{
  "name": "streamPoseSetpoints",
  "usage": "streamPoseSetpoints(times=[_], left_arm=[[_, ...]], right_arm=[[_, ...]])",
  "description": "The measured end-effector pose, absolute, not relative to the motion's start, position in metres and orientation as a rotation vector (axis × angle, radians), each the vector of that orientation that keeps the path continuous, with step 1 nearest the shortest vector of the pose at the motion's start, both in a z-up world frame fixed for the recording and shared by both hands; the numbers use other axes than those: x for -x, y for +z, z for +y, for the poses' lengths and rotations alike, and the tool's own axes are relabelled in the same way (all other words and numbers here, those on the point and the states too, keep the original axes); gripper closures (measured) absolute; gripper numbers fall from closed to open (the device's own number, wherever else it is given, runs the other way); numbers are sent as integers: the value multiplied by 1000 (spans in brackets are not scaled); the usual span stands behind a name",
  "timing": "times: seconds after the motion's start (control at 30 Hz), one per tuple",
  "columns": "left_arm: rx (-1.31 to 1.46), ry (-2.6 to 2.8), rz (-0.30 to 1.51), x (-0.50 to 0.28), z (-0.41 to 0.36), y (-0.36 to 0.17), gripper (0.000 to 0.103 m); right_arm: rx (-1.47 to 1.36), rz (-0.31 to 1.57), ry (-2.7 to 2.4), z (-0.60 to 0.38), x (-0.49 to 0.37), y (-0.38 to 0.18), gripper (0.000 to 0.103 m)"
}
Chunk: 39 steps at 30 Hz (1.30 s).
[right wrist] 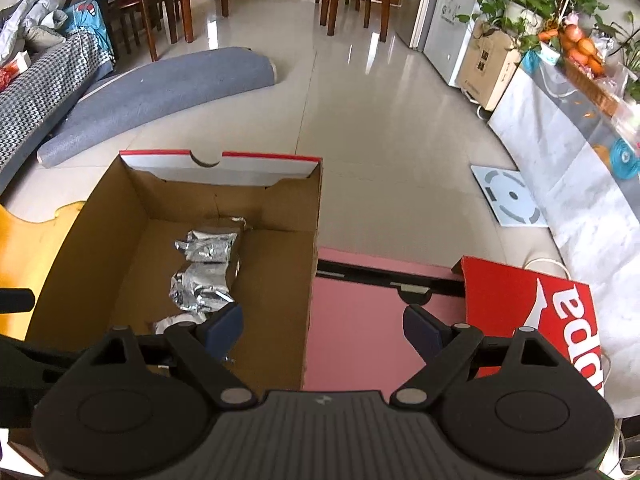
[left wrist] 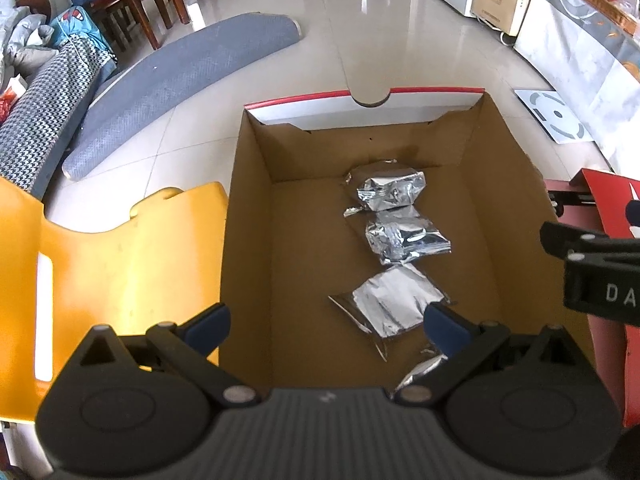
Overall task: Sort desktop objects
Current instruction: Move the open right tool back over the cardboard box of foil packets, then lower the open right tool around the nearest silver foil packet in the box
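Three crinkled silver foil pouches (left wrist: 394,240) lie in a row on the floor of the open brown cardboard box (left wrist: 248,216), with part of a fourth foil piece at its near wall. Left gripper (left wrist: 326,320) hovers over the box's near end, jaws spread wide, holding nothing. Right gripper (right wrist: 324,330) hangs above the box's right wall and the pink surface (right wrist: 352,320) beside it, also wide open and empty. Pouches look light, soft, slippery; pinch a flat sealed edge, not the puffy middle.
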<state>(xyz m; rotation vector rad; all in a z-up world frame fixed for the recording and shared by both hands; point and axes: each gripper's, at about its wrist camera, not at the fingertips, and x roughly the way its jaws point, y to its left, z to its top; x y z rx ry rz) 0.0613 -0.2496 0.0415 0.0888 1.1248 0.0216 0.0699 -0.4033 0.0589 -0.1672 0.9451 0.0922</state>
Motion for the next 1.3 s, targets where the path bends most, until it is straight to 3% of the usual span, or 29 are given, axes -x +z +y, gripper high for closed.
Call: streamPoseSetpoints(times=[1.3], left_arm=[[-109, 59, 1131, -74, -238, 38, 0]], right_arm=[[169, 942, 148, -389, -76, 57, 16]])
